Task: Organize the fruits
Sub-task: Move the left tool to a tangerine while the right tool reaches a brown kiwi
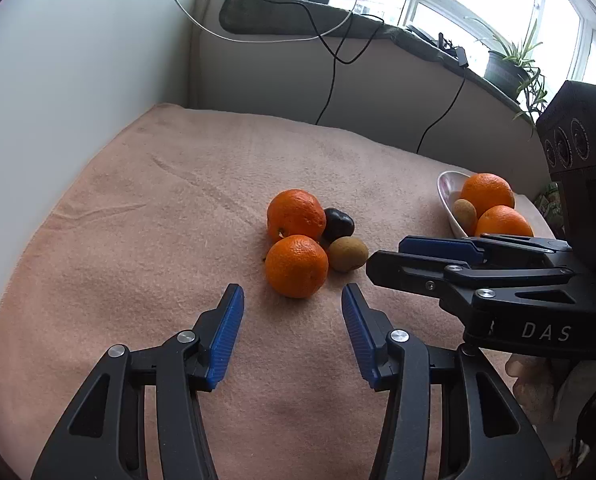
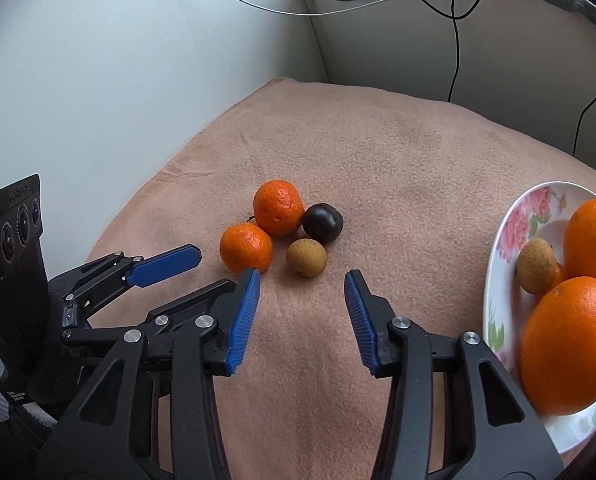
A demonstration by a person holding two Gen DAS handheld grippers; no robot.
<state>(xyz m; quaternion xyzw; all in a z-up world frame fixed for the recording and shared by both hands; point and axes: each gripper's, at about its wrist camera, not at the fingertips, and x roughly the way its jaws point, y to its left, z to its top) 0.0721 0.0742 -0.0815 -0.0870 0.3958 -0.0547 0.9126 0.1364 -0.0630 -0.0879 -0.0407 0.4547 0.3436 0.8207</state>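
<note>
On the pink cloth [image 1: 178, 240] lies a cluster of two mandarins, a dark plum [image 1: 337, 224] and a small brown fruit [image 1: 347, 254]. The near mandarin [image 1: 296, 266] sits just beyond the tips of my left gripper [image 1: 292, 300], which is open with nothing between its blue pads. From the right my right gripper [image 1: 385, 256] reaches in, its tips beside the brown fruit. In the right wrist view the right gripper [image 2: 301, 280] stands open and empty, with the brown fruit [image 2: 305, 258] just ahead of it. The left gripper [image 2: 214, 270] is next to the near mandarin [image 2: 246, 248].
A white flowered plate [image 2: 509, 232] at the right edge holds two large oranges [image 2: 569, 344] and another brown fruit [image 2: 535, 266]. A white wall borders the cloth on the left. Black and white cables [image 1: 329, 80] hang at the back below a sill with a potted plant [image 1: 505, 64]. A hand [image 1: 533, 384] holds the right gripper.
</note>
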